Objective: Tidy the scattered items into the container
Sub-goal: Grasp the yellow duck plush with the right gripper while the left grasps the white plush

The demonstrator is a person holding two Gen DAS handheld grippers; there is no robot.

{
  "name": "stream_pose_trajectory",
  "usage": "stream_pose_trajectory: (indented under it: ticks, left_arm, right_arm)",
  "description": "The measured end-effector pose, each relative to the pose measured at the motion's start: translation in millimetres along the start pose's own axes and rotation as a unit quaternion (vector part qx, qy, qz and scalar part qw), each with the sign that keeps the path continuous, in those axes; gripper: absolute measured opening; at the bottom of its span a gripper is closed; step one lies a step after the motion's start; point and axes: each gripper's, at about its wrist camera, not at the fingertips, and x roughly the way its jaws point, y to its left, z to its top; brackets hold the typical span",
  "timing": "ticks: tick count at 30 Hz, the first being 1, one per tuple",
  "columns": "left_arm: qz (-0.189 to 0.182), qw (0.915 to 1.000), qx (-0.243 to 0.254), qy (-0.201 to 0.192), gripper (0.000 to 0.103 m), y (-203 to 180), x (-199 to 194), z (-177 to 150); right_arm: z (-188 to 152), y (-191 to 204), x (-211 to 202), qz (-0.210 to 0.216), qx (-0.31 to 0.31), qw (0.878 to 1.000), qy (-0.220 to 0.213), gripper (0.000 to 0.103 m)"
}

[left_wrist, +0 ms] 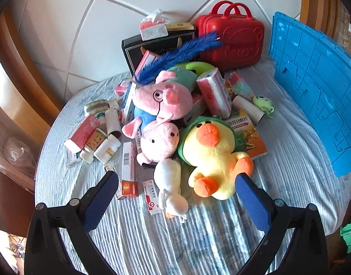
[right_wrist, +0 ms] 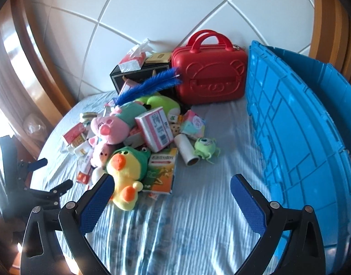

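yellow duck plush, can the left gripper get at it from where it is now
Probably yes. The yellow duck plush lies on top at the near edge of the pile, and the left gripper hovers in front with jaws wide open; only the small white plush crowds one side.

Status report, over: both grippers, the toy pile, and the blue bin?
Left gripper open, empty, hovering at yellow duck plush. Right gripper open, empty, over bare bedsheet. Pile untouched; blue bin stands right of it. Path clear.
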Motion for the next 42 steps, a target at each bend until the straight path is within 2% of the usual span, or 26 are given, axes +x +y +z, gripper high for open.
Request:
stream_pose_trajectory:
  ticks: [6, 9, 19, 29, 32, 34, 35, 37, 39, 41, 42]
  left_arm:
    - [-0.002, 0.9993, -0.012, 0.034, 0.103, 23.4, 41.9, -25.9]
    - [-0.003, 0.9989, -0.013, 0.044, 0.100, 30.7, 65.0, -33.6]
    - [-0.009, 0.9978, 0.000, 0.065, 0.098, 35.3, 134.4, -33.9]
    - [-0.022, 0.9955, 0.017, 0.091, 0.097, 34.5, 175.5, -41.8]
    - [-0.030, 0.9949, 0.011, 0.096, 0.089, 35.8, 184.4, -43.0]
    - [-0.039, 0.9944, 0.007, 0.098, 0.079, 35.9, 187.9, -42.1]
    - [-0.042, 0.9946, 0.008, 0.094, 0.077, 35.4, 187.5, -41.2]
    - [-0.058, 0.9944, 0.009, 0.088, 0.059, 34.2, 184.6, -39.0]
    - [-0.071, 0.9935, 0.011, 0.088, 0.048, 32.1, 182.1, -37.8]
    - [-0.080, 0.9925, 0.007, 0.092, 0.048, 31.7, 181.3, -38.7]
    - [-0.083, 0.9921, 0.005, 0.094, 0.047, 31.9, 180.8, -39.6]
  right_arm:
    - [-8.7, 33.7, 53.6, 0.007, -0.021, 0.999, 0.036, 0.102]
    - [-12.3, 50.5, 85.0, 0.010, -0.031, 0.998, 0.054, 0.103]
    - [-18.8, 86.5, 186.1, 0.008, -0.050, 0.993, 0.106, 0.103]
    - [-16.1, 114.9, 266.3, 0.007, -0.059, 0.984, 0.167, 0.103]
    - [-18.7, 118.9, 280.2, -0.006, -0.064, 0.983, 0.175, 0.103]
    - [-18.4, 119.0, 285.4, -0.009, -0.059, 0.983, 0.175, 0.103]
    - [-18.2, 119.0, 287.6, -0.010, -0.059, 0.982, 0.177, 0.103]
    - [-18.3, 119.8, 291.0, -0.010, -0.060, 0.982, 0.179, 0.103]
    - [-19.1, 120.2, 293.7, -0.010, -0.063, 0.981, 0.182, 0.103]
    - [-19.7, 120.7, 293.1, -0.010, -0.065, 0.981, 0.181, 0.101]
    - [-19.9, 121.3, 291.6, -0.010, -0.066, 0.982, 0.179, 0.095]
